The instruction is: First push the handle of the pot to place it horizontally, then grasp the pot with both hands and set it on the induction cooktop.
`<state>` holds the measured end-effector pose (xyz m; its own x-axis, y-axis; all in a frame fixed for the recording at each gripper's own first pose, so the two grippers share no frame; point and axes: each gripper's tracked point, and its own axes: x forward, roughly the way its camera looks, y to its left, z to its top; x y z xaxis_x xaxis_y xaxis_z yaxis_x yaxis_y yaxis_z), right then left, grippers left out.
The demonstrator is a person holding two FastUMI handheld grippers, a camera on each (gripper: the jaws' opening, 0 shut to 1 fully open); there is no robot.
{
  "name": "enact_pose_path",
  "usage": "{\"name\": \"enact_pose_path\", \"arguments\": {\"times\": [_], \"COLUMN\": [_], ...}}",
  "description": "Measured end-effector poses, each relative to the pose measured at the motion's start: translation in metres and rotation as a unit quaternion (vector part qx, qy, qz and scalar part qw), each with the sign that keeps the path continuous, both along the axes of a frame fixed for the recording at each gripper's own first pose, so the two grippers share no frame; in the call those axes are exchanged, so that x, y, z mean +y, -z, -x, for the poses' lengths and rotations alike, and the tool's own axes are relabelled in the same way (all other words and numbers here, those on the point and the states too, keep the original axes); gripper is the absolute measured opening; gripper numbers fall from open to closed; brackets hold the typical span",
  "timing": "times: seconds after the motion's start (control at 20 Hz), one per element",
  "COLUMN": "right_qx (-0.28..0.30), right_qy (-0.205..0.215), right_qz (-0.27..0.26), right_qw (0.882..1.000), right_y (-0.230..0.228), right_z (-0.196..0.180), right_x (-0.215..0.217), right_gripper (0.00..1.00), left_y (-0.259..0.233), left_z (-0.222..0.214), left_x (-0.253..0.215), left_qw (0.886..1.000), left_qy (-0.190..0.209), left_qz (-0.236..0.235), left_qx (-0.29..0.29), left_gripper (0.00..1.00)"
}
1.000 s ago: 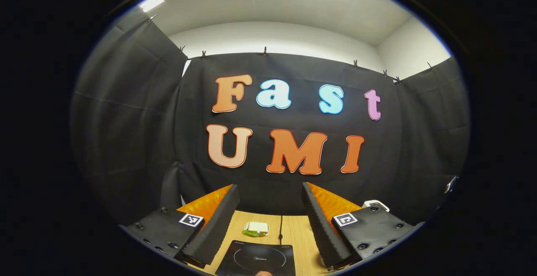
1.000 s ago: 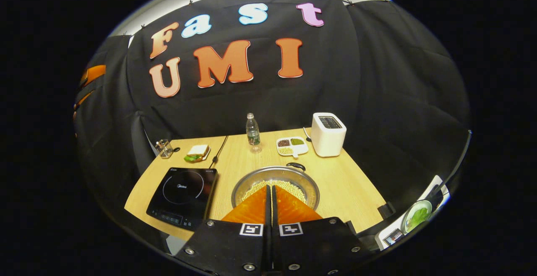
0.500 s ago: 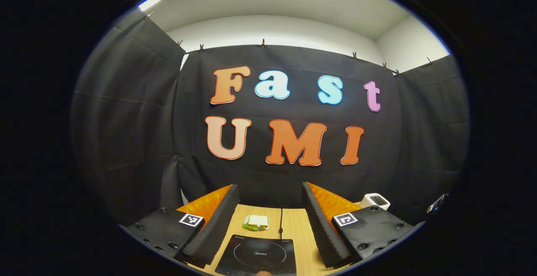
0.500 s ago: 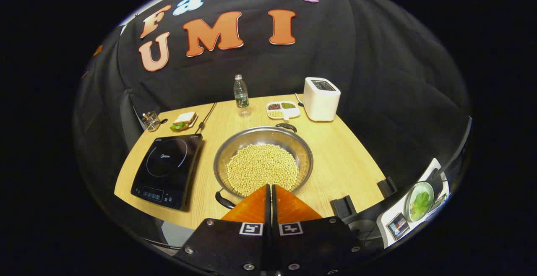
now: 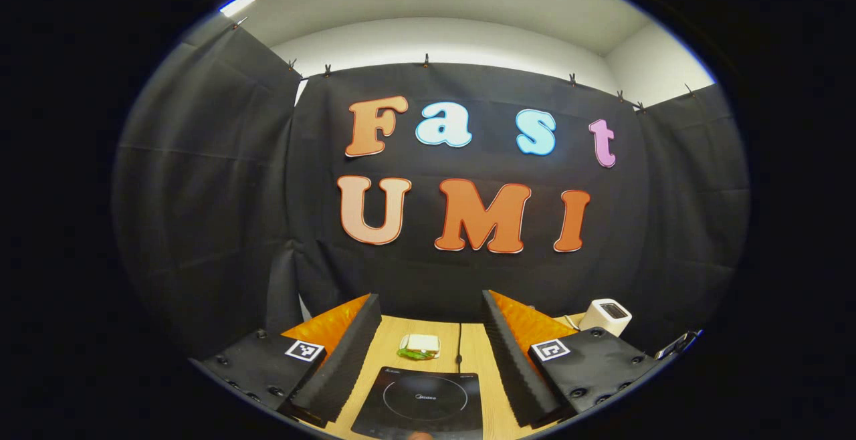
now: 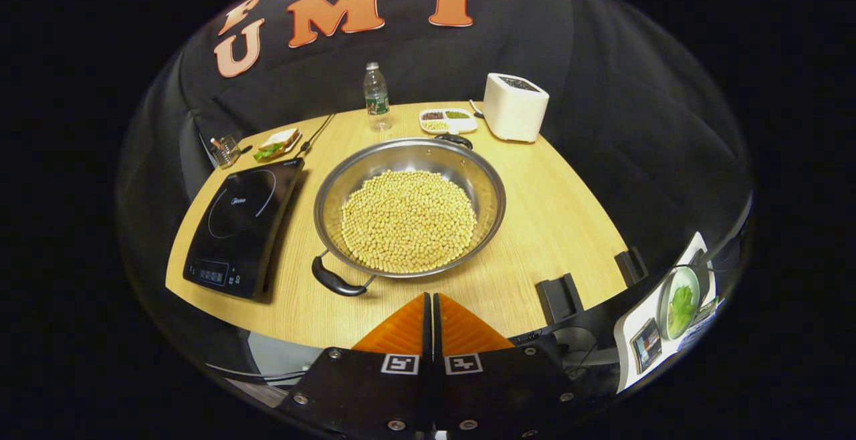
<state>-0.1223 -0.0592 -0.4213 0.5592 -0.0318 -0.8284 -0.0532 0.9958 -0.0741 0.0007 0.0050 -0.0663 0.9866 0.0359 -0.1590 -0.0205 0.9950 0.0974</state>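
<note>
Two black handles on steel pot (image 6: 409, 209), full of beans; left jaws spread, right jaws clenched.

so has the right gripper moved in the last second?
Yes. The right gripper has pulled back and up: the pot, once partly hidden behind it, now lies fully ahead beside the cooktop.

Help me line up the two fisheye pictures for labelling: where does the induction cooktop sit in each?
Left gripper view: induction cooktop at bottom centre, between the open left gripper fingers.
Right gripper view: induction cooktop at left on the table, left of the pot.
Shared landmark: sandwich just beyond the cooktop.
</note>
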Motion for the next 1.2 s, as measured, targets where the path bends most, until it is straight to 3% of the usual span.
{"name": "enact_pose_path", "arguments": {"times": [0.55,1.2], "right_qx": [0.046,0.046], "right_qy": [-0.022,-0.077], "right_qz": [-0.002,0.029], "right_qw": [0.999,0.996], "right_y": [0.051,0.06], "right_z": [-0.006,-0.03], "right_x": [0.031,0.071], "right_gripper": [0.0,0.0], "left_y": [0.006,0.003], "left_z": [-0.008,-0.021], "left_x": [0.017,0.048], "left_qw": [1.0,0.999], "left_qy": [-0.016,-0.035], "left_qz": [-0.008,0.015], "left_qx": [0.01,0.003], "left_gripper": [0.97,0.98]}}
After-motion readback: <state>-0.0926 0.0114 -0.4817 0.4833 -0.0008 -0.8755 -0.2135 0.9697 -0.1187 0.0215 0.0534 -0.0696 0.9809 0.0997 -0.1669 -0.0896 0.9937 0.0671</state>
